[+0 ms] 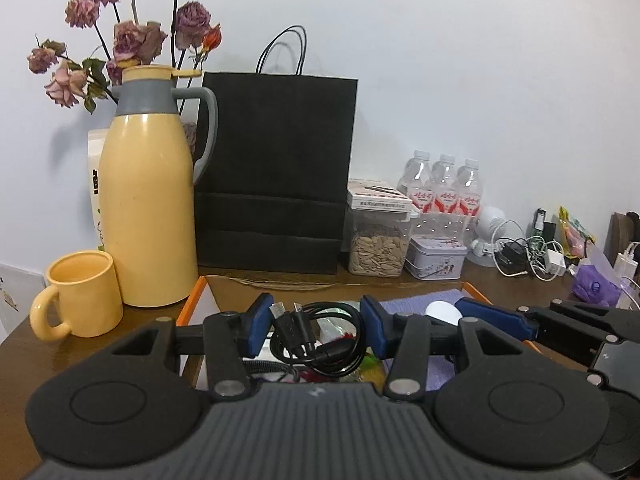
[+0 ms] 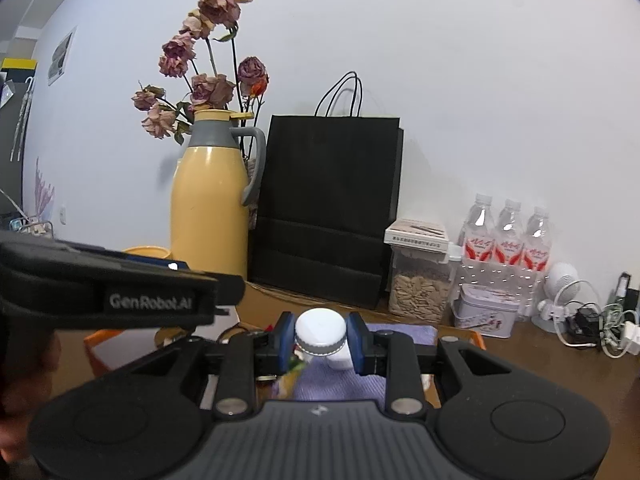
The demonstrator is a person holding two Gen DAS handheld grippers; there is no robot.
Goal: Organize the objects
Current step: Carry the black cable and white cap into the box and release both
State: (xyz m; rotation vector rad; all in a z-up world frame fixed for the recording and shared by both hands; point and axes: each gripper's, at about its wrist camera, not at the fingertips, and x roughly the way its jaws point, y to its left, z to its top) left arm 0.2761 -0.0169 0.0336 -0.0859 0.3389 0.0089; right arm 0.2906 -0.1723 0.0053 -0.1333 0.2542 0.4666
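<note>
The brown tabletop (image 1: pixel 24 344) runs along a pale wall, and the largest thing on it is a black paper bag (image 1: pixel 276 168) standing upright at the far side, its cord handles up. Just left of it stands a tall yellow thermos jug (image 1: pixel 144 216) with a grey collar and handle, dried roses (image 1: pixel 132 40) rising behind it, and a yellow mug (image 1: pixel 80 296) sits near its left foot. In the near middle lies a shallow orange-edged box (image 1: pixel 200 292) holding a purple cloth (image 2: pixel 400 334) and loose bits. To the right of the bag are a clear canister of seeds (image 1: pixel 378 240), three water bottles (image 1: pixel 442 188), a small tin (image 1: pixel 436 258) and a tangle of chargers (image 1: pixel 528 256). The left gripper (image 1: pixel 316 326) holds a coiled black cable (image 1: pixel 316 340) above the box, jaws closed on the bundle. The right gripper (image 2: pixel 320 338) grips a small white bottle (image 2: pixel 322 336) by its ribbed cap, above the purple cloth.
</note>
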